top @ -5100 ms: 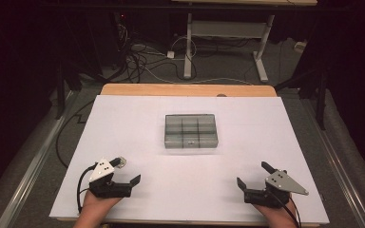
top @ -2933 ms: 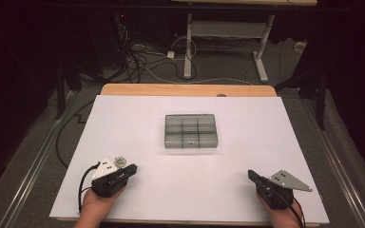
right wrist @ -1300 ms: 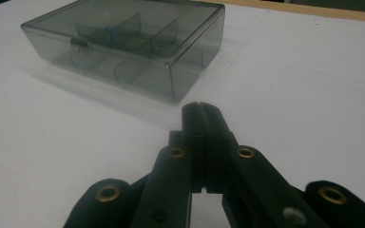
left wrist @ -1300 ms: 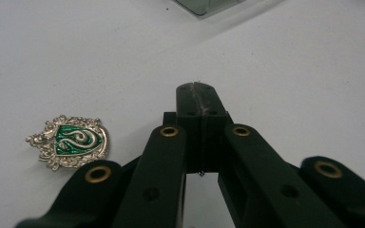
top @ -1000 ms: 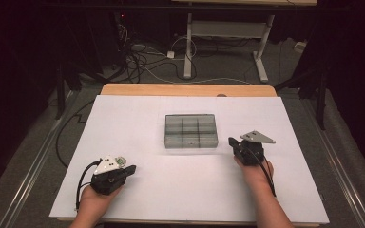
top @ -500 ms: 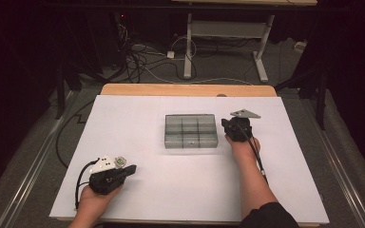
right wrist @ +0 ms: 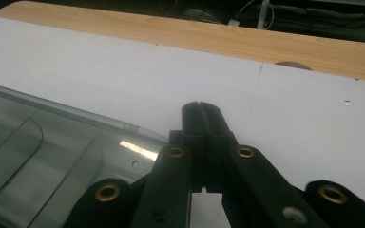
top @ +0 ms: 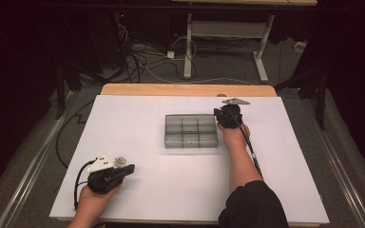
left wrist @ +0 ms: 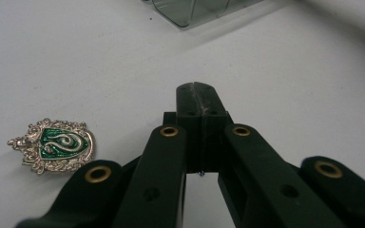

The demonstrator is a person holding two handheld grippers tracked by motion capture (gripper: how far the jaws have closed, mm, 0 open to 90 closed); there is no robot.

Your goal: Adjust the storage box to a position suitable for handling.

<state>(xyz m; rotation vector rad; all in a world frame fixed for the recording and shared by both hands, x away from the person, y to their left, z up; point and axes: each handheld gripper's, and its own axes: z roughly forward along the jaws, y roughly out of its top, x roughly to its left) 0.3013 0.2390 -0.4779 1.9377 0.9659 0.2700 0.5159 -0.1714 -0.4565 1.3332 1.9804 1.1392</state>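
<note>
White table (top: 138, 118), high view: clear compartment box (top: 190, 131) near centre, toward the far edge. Right gripper (top: 217, 114) at the box's far right corner, jaws clenched on nothing; right gripper view shows the lid's rim (right wrist: 66, 114) just beside the tips (right wrist: 202, 114). Left gripper (top: 132, 167) near the front left corner, jaws clenched, empty. Left gripper view alone gives detail on the green-and-silver crest badge (left wrist: 54, 145) beside its jaws, not touching.
</note>
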